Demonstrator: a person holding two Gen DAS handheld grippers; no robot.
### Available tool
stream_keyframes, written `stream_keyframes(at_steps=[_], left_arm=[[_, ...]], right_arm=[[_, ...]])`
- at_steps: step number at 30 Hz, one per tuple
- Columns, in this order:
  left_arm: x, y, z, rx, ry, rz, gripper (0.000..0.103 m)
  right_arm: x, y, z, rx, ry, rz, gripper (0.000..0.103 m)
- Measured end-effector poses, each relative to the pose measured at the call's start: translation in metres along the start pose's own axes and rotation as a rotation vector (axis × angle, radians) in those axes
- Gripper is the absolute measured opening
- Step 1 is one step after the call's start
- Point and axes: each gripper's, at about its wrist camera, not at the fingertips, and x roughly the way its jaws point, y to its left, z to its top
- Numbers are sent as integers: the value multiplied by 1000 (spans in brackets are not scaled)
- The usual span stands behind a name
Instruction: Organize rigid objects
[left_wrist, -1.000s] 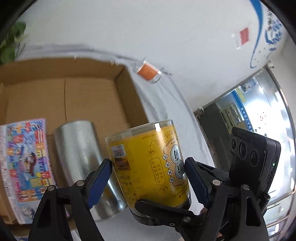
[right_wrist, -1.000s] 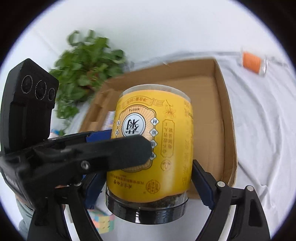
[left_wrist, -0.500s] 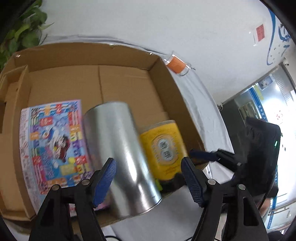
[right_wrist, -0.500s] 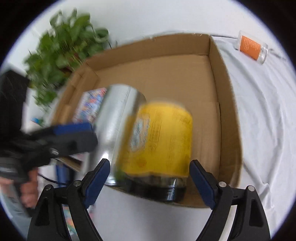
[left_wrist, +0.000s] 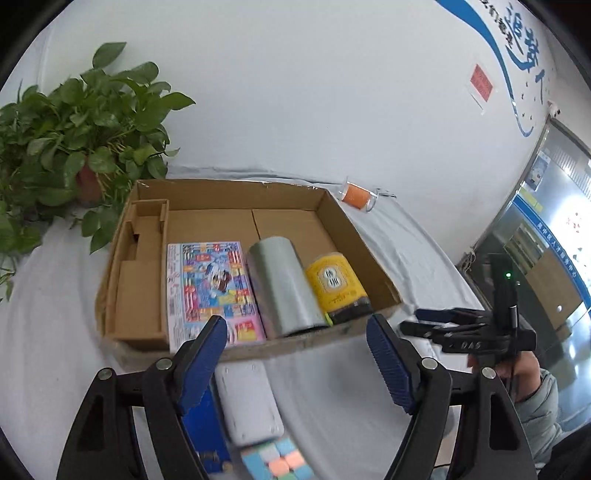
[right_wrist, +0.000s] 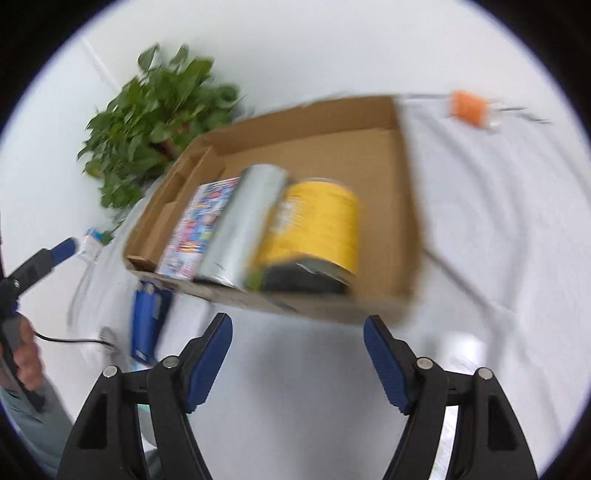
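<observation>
A shallow cardboard box (left_wrist: 347, 236) is seen on the white-draped counter (left_wrist: 55, 332), and all places are given relative to it. Inside it, 3 things are laid side by side along its near wall: a colourful flat pack (left_wrist: 212, 284) toward the left, a silver cylinder (left_wrist: 282, 286) on its side in the middle, touching the pack's edge, and a yellow jar (left_wrist: 334, 284) (dark lid toward the near wall) on its side toward the right, just beside the cylinder. In the right wrist view the same 3 are seen blurred, the yellow jar (right_wrist: 317, 232) lying beside the silver cylinder (right_wrist: 245, 229).

In front of the box, outside it, a white flat case (left_wrist: 247, 398), a blue flat item (left_wrist: 201, 417) and a pastel puzzle cube (left_wrist: 277, 459) are seen on the counter. Beyond its far right corner a small orange-labelled jar (left_wrist: 356, 195) is lying; behind its far left corner a potted plant (left_wrist: 74, 140) is standing.

The left tongs (left_wrist: 295, 365) are held spread apart and empty in front of the box. The right tongs (right_wrist: 297, 365) are likewise released, with nothing between the pads.
</observation>
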Motion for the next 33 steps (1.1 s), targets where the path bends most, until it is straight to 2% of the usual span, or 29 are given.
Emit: stream_keyframes(at_steps=[1,3,5,6,8,9,10,11,13,18,21,24,26,27,28,29,31,33], left_arm=[[-12,0,-12,1,-6,0,90],[-20,-8,-36,9,-14,-18,93],[-18,-19,-57,30,13,-41,93],[-10,-24,-69,36,37,-61,93],[-4,-35,-91,40,75,-89,93],[4,-44,-98,53,88,-104,92],[8,-50,-103,68,94,-111,92],[11,-56,-109,87,99,-116,92],[12,-67,-119,120,101,-145,92],[25,-88,-127,205,137,-185,91],[49,-96,-127,221,208,-220,91],[80,-107,-130,239,279,-257,88],[100,-115,-134,247,326,-297,77],[111,-122,-137,258,351,-326,77],[119,-126,-138,266,352,-325,76],[125,-127,-138,265,361,-329,71],[140,-131,-141,238,416,-364,69],[142,-142,-147,268,447,-368,69]], right_arm=[[-6,-8,-10,9,-17,-33,75],[-11,-35,-36,50,-23,-122,75],[2,-59,-58,101,38,-206,74],[12,-68,-69,125,81,-233,71],[31,-73,-84,141,112,-199,51],[33,-67,-87,116,85,-237,45],[33,-56,-89,65,68,-286,44],[36,-46,-92,18,67,-300,44],[37,-27,-98,-76,74,-235,44],[35,23,-127,-430,133,12,44],[28,29,-136,-598,136,70,45],[19,14,-132,-688,152,76,49],[11,2,-128,-712,162,70,49],[6,-5,-126,-721,172,67,49],[5,-12,-126,-734,179,62,49],[6,-14,-127,-754,186,50,48],[2,-21,-129,-786,189,26,47],[-3,-28,-132,-807,188,7,48]])
